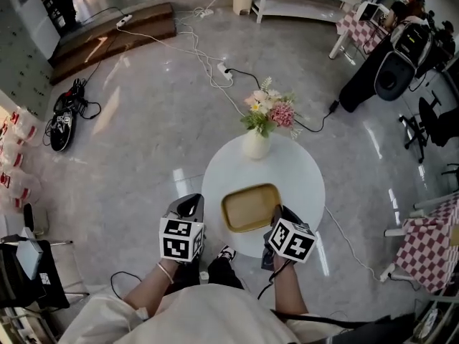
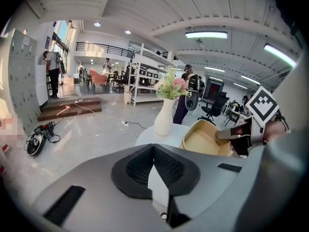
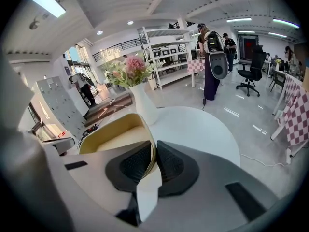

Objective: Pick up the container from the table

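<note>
My right gripper (image 3: 154,148) is clamped on the edge of the shallow tan rectangular container (image 3: 113,141), and its black ribbed pads (image 3: 134,166) pinch the wall between them. The container sits tilted over the round white table (image 1: 290,174), near the white flower vase (image 1: 256,145). My left gripper (image 2: 153,151) is closed on nothing, to the left of the container.

The right gripper (image 3: 153,161) pinches the right edge of the container (image 1: 247,208), its jaws tight on the rim. The left gripper (image 2: 153,153) hangs just left of the container, jaws closed together, holding nothing. Both point downward.
</note>
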A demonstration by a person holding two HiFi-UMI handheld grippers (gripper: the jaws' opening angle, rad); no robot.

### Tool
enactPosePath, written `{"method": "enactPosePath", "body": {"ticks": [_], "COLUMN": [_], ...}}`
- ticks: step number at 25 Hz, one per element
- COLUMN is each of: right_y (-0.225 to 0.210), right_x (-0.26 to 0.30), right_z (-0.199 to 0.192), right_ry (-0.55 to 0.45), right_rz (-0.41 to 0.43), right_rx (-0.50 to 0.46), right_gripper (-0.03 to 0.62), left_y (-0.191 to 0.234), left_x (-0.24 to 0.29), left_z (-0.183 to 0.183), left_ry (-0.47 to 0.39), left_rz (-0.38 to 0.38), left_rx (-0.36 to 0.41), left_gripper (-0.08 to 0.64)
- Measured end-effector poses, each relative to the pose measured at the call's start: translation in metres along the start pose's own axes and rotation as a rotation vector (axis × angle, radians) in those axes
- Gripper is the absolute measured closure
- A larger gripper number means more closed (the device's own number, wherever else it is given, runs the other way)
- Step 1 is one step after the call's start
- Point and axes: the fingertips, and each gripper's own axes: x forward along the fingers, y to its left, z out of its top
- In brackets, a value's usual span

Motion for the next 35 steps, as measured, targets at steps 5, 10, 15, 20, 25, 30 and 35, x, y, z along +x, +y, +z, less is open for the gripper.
{"method": "enactPosePath", "body": {"ticks": [5,10,15,20,25,30,35], "right_y": [0.029,0.067,0.102,0.130,0.176,0.222,0.260], "right_x": [0.004,0.013,0.022,0.028,0.032,0.034,0.035], "right_z": [0.010,0.027,0.035,0.040,0.044,0.047,0.043], "right_ry": [0.000,-0.009,-0.004,0.004,0.000,-0.012,-0.018], "right_rz": [0.070,0.147,0.192,0.214,0.261,0.288,0.306], "right_rx": [-0.050,-0.124,-0.168,-0.201,-0.227,-0.256,-0.260], "right_gripper": [0.535,0.535,0.536,0.537,0.536,0.536,0.535], "left_y": [0.015,0.039,0.074,0.103,0.133,0.163,0.193], "left_x": [-0.018,-0.036,-0.057,-0.075,-0.096,-0.117,-0.134], "left_z": [0.011,0.013,0.010,0.015,0.022,0.024,0.018], "left_ry": [-0.067,-0.115,-0.147,-0.183,-0.207,-0.233,-0.233], "left_rz": [0.074,0.155,0.234,0.286,0.312,0.329,0.340], "left_rx": [-0.029,-0.078,-0.137,-0.174,-0.182,-0.190,-0.195], "left_gripper": [0.543,0.543,0.543,0.543,0.543,0.543,0.543]}}
